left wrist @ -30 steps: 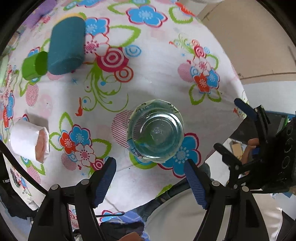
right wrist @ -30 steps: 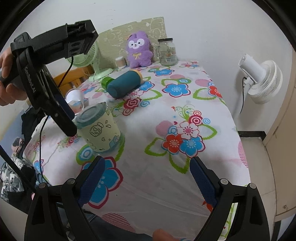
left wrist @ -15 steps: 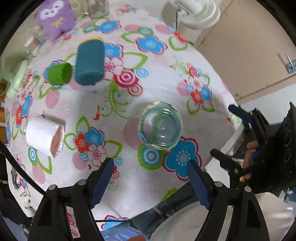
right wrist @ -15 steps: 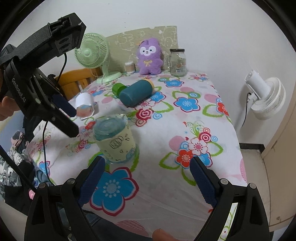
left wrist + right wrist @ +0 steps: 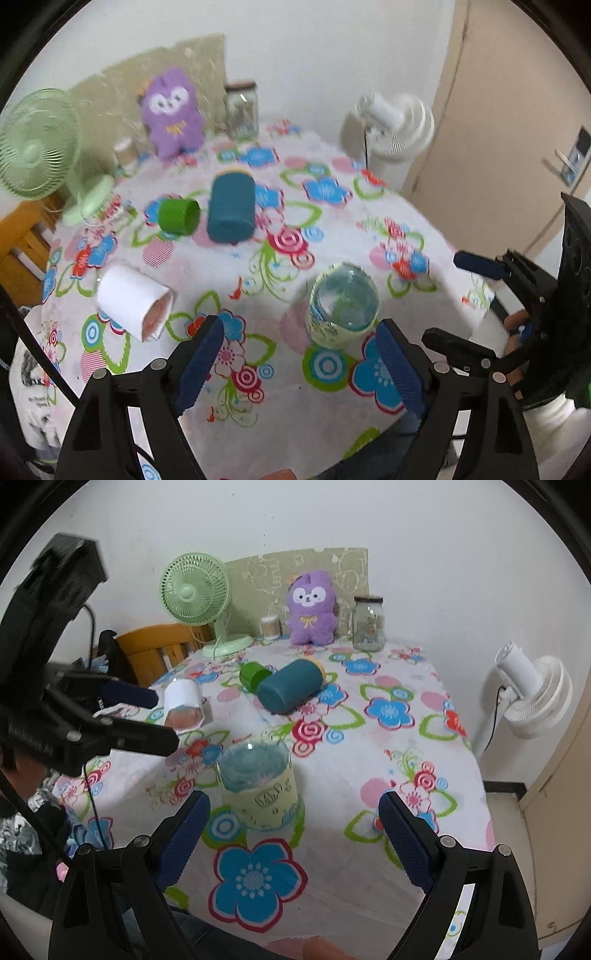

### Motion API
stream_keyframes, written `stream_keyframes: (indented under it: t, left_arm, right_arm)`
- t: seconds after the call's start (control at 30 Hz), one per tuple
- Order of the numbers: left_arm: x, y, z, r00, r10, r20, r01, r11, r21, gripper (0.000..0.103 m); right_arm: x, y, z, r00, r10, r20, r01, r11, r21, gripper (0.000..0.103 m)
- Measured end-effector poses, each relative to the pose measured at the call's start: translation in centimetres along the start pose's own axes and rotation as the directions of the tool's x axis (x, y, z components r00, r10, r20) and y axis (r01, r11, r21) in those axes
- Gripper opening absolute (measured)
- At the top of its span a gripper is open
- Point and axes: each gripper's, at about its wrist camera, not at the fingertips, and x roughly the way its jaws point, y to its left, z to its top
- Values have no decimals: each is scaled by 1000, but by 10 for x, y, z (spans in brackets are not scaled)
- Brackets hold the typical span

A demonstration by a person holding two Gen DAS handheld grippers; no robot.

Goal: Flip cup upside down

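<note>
A clear glass cup with a pale yellow-green printed band [image 5: 342,308] [image 5: 260,786] stands on the floral tablecloth near the front edge, its closed base facing up. My left gripper [image 5: 299,365] is open and empty, pulled back from the cup, which sits just beyond its right finger. My right gripper [image 5: 293,834] is open and empty, with the cup just past its left finger. The left gripper also shows at the left of the right wrist view [image 5: 147,720], and the right gripper at the right of the left wrist view [image 5: 465,295].
A teal bottle [image 5: 232,208] and a green cap [image 5: 178,215] lie mid-table. A white cup [image 5: 135,299] lies on its side at the left. A purple plush [image 5: 312,607], glass jar [image 5: 368,623] and green fan [image 5: 197,590] stand at the back. A white fan [image 5: 532,698] stands right of the table.
My left gripper has risen and drawn back from the cup, tilting from a top-down view to a forward view. My right gripper has backed off a little. The cup stays put.
</note>
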Motion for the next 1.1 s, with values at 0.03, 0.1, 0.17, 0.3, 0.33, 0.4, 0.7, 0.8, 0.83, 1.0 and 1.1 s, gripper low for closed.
stream_keyframes:
  t: [0.03, 0.1, 0.17, 0.3, 0.33, 0.4, 0.7, 0.8, 0.83, 1.0, 1.1]
  left_arm:
    - [-5, 1, -3, 999, 19, 40, -19, 1000, -10, 89]
    - [-13, 2, -8, 993, 61, 104, -58, 998, -34, 90]
    - [-20, 4, -13, 980, 105, 169, -95, 993, -67, 91]
    - [-30, 5, -27, 949, 171, 266, -137, 980, -143, 95]
    - [-32, 6, -30, 942, 182, 282, -142, 977, -158, 95]
    - [-36, 5, -37, 927, 207, 314, -153, 970, -189, 100]
    - [-49, 13, -62, 877, 290, 383, -176, 936, -306, 103]
    - [-56, 18, -71, 853, 327, 407, -192, 922, -337, 103]
    - [-58, 20, -73, 844, 337, 416, -195, 917, -347, 103]
    - [-67, 26, -88, 796, 396, 458, -210, 890, -405, 103]
    - [-71, 26, -95, 780, 414, 470, -222, 884, -410, 103]
  right_arm:
    - [-1, 2, 2, 1000, -12, 7, 13, 1000, -3, 94]
    - [-3, 9, 5, 998, -46, 31, 46, 999, -14, 94]
    - [-5, 15, 8, 996, -76, 50, 77, 997, -25, 94]
    - [-9, 28, 11, 992, -98, 82, 100, 995, -28, 98]
    - [-9, 31, 12, 991, -102, 88, 105, 994, -28, 98]
    - [-11, 36, 13, 989, -109, 102, 112, 993, -25, 99]
    - [-23, 62, 11, 975, -145, 166, 153, 988, -35, 99]
    - [-28, 69, 11, 967, -150, 204, 158, 987, -26, 100]
    - [-29, 71, 10, 965, -151, 216, 159, 987, -20, 103]
    - [-32, 85, 7, 953, -159, 259, 165, 986, -2, 103]
    - [-33, 94, 4, 951, -157, 266, 167, 986, -12, 103]
